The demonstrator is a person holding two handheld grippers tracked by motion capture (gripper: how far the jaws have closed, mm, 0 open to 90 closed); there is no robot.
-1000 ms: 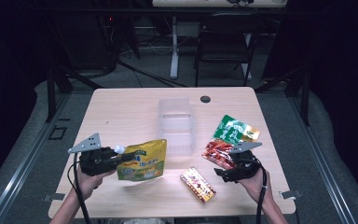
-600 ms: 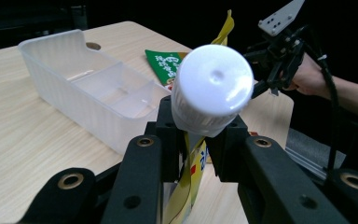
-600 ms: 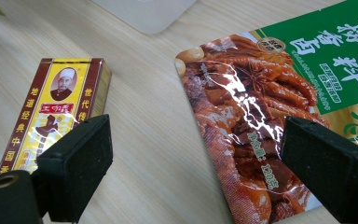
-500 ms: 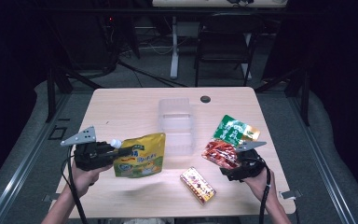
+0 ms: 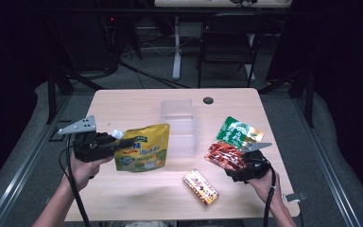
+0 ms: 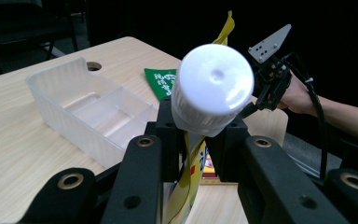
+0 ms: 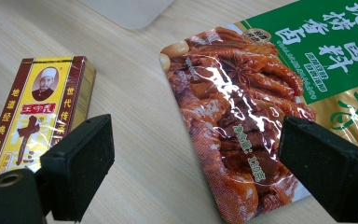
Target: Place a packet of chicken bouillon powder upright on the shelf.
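Table (image 5: 137,198) as before. Clear box (image 5: 178,124) in its old spot, mid-table. Yellow pouch (image 5: 142,152) now lifted off the wood, left of the box, higher than a second ago. Likely headed for the box. Left gripper (image 5: 123,143) clamped shut on the pouch by its white cap (image 6: 213,88). Right gripper (image 7: 196,163) wide open, holding nothing, over the red pack (image 7: 235,126), right of the box.

yellow pouch (image 5: 143,152): glossy printed plastic film, with a smooth white plastic cap (image 6: 213,88) (ribbed round its side)
red packet (image 7: 235,135): shiny crinkled clear film
tray (image 6: 91,108): frosted translucent plastic
table (image 5: 137,106): pale matt wood grain
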